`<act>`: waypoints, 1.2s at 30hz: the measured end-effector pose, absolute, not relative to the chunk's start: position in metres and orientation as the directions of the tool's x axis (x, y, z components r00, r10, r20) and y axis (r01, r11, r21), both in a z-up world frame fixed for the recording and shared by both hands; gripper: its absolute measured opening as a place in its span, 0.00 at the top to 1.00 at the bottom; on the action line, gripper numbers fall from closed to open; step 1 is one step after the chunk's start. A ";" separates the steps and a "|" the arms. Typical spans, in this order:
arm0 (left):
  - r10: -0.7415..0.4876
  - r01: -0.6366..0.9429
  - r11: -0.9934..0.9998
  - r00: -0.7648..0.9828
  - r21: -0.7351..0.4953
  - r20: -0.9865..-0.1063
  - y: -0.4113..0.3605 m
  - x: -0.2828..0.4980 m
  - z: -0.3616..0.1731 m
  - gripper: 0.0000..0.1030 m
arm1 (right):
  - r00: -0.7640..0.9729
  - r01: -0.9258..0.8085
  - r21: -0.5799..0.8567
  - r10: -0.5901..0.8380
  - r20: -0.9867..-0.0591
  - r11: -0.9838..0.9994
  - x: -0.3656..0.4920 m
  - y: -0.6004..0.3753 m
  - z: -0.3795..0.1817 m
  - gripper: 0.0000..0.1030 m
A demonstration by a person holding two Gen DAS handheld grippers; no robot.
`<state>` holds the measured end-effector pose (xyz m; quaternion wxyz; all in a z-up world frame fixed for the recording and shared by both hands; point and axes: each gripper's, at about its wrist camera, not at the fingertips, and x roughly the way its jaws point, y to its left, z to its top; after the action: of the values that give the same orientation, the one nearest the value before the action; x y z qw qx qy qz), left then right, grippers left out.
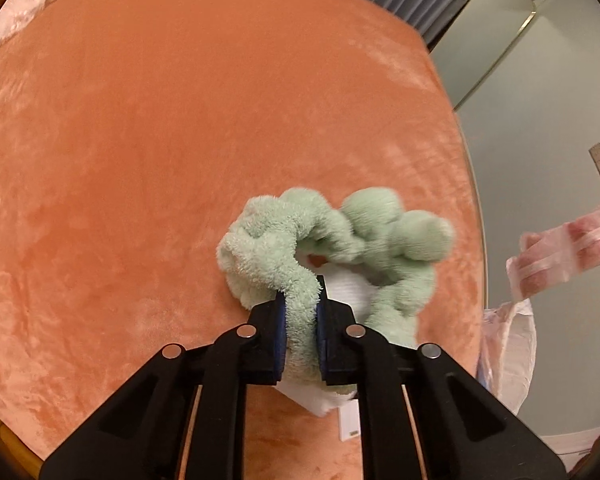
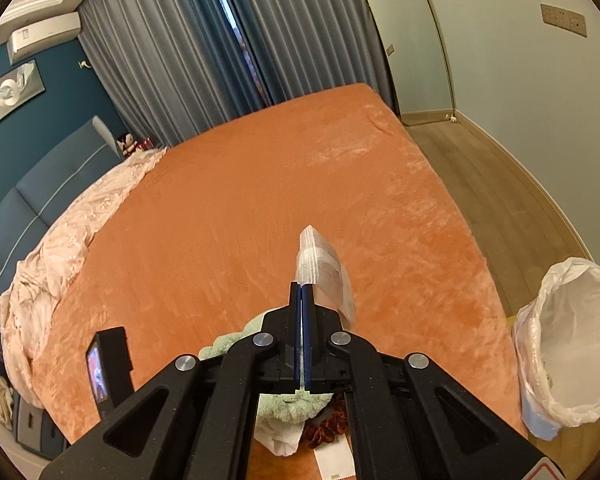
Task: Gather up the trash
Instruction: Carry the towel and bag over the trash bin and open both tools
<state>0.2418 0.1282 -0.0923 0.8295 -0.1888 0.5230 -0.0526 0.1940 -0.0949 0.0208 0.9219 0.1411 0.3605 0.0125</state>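
My left gripper (image 1: 300, 308) clamps the green fluffy scrunchie (image 1: 332, 248); my right gripper (image 2: 302, 292) pinches a clear plastic wrapper (image 2: 326, 268), probably empty; bin (image 2: 568, 344) at 3 o'clock.

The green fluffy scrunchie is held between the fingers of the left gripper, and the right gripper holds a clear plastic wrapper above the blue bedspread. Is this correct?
One detail is wrong: the bedspread is orange, not blue, as the right wrist view shows. The rest stands: the left gripper is shut on the green fluffy scrunchie, and the right gripper holds the clear plastic wrapper above the bed.
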 end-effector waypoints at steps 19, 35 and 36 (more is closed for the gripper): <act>-0.400 0.217 0.915 0.608 -0.340 -0.686 -0.004 0.188 0.068 0.89 | 0.817 0.178 0.317 0.040 -0.575 0.931 0.092 -0.197 0.075 0.99; -0.551 0.439 0.827 0.509 -0.351 -0.661 -0.140 0.152 0.093 0.89 | 0.807 0.335 0.347 -0.076 -0.585 0.876 0.032 -0.300 0.063 0.99; -0.557 0.447 0.822 0.501 -0.352 -0.663 -0.147 0.152 0.092 0.89 | 0.804 0.344 0.350 -0.082 -0.589 0.871 0.030 -0.306 0.060 0.99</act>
<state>0.1523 -0.1468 0.0921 0.8637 -0.0673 0.4063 -0.2906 0.0297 -0.3057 0.0602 0.9226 0.2259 0.2907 -0.1155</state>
